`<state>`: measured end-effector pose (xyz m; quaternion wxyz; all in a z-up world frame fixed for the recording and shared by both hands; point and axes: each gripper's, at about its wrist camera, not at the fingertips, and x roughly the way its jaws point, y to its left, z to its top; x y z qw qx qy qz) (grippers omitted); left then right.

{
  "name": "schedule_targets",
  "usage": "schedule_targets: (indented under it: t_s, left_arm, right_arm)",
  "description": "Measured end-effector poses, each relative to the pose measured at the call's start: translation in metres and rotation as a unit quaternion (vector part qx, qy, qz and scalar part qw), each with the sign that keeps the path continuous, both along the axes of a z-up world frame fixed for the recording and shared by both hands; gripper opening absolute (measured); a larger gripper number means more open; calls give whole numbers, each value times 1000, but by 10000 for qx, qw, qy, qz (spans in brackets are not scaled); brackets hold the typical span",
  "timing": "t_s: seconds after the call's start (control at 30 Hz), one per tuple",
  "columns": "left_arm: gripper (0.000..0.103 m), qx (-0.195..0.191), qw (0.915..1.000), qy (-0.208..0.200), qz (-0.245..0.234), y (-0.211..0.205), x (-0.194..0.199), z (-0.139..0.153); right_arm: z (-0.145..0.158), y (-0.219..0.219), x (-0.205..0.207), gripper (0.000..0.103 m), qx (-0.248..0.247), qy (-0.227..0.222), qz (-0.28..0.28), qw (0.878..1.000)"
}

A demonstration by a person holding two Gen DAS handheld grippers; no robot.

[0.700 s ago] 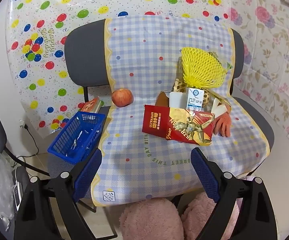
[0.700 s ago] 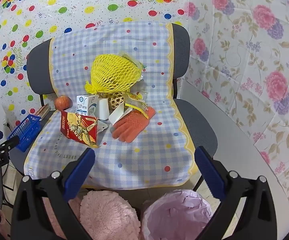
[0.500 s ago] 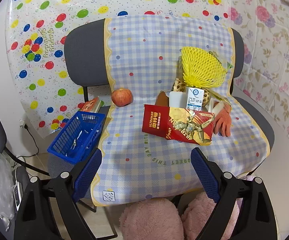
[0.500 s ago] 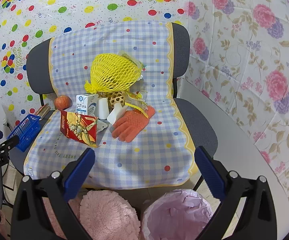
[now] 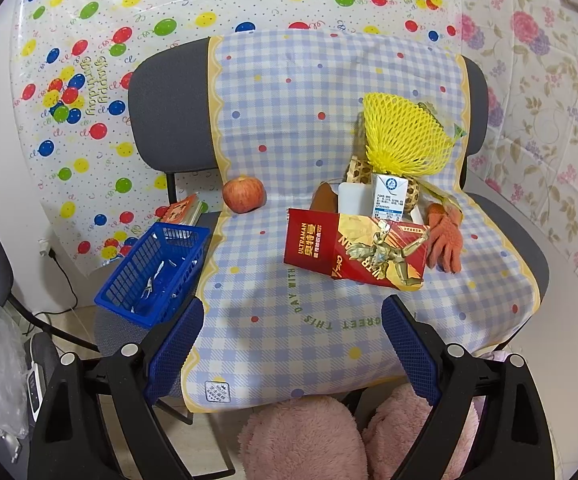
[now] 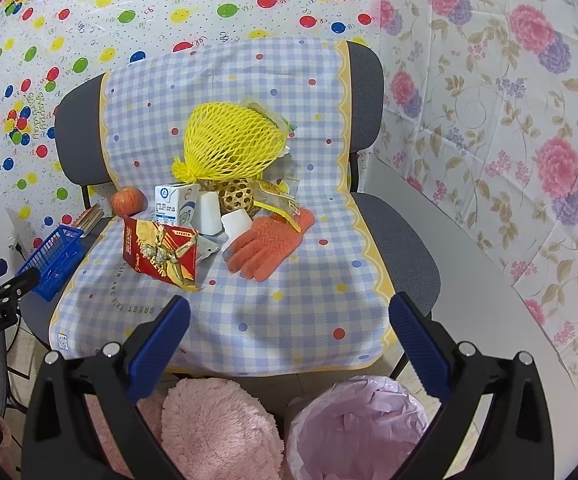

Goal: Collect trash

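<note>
The trash sits heaped on the checked cloth (image 6: 289,320) over the chair seat: a red Ultraman box (image 5: 355,252), a milk carton (image 5: 389,196), yellow foam netting (image 6: 231,144), beside an orange glove (image 6: 267,244). Left gripper (image 5: 289,344) and right gripper (image 6: 289,328) hover apart from it, jaws spread, empty. A pink-lined bin (image 6: 355,420) stands below

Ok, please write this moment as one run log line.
left gripper: open, empty | right gripper: open, empty | trash pile: on chair, untouched | bin: below
</note>
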<state>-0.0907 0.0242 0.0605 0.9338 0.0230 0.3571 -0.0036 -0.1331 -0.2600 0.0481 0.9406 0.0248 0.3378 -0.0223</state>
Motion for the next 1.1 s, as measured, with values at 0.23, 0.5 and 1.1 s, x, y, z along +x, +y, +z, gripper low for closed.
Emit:
schedule_targets:
  t_s: [0.23,0.5,1.1]
  left_arm:
    - [90,6,10000,2,2,0,0,0]
    - [90,4,10000,4,4,0,0,1]
    - [90,193,9997,-106,87,11,3,8]
  right_arm:
    - [0,1,0,97,-31,15,-2,10000]
    - [-4,5,0,97,-17,-33,-7,10000]
    - [-10,8,7,97,184,-647,65,9977]
